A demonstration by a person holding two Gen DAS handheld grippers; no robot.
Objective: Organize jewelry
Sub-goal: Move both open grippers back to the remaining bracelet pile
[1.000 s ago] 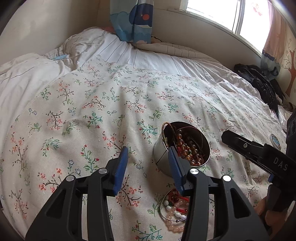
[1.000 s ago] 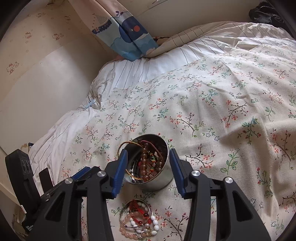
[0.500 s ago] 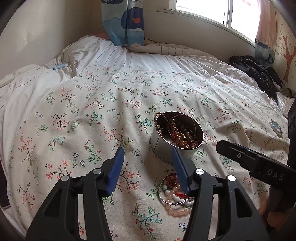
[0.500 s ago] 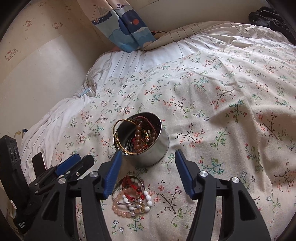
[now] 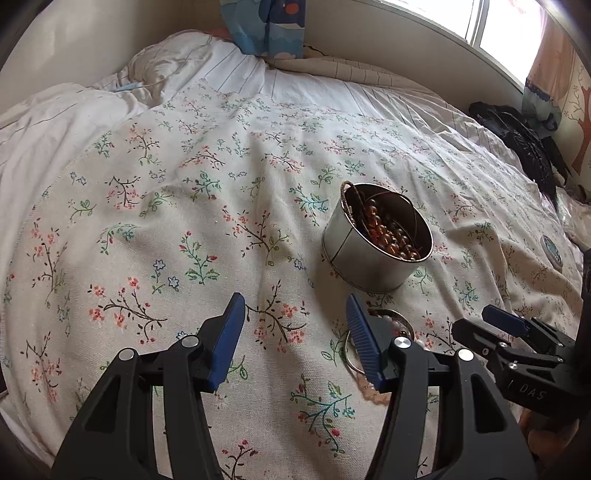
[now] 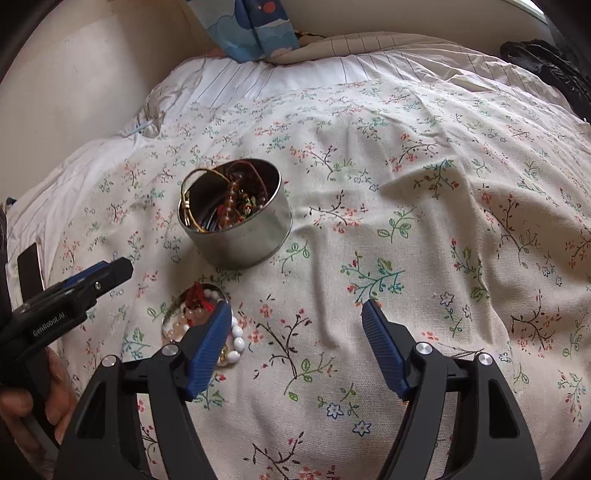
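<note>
— Where's your tin [image 6: 236, 236]?
— On the bedspread [image 6: 369, 184], with beaded bracelets [image 6: 240, 201] inside it — a bangle [image 6: 190, 195] leans over its rim.
— And the loose bracelets [image 6: 199, 317]?
— Just in front of the tin, nearer you, between both your grippers.

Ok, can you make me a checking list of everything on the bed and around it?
Surface: flowered bedspread, wrinkled, over a striped white quilt.
Job's things: round metal tin, upright, open, holding bead bracelets and a gold bangle leaning on its rim; a pile of bracelets lies on the bedspread just in front of it.
Clutter: black bag at the bed's far edge.
Grippers: left hand-held gripper open, nothing between its pads; right hand-held gripper opening, empty, one pad over the pile.
Cables: thin blue cord on the quilt.
Surroundings: blue curtain, window, plain wall.
</note>
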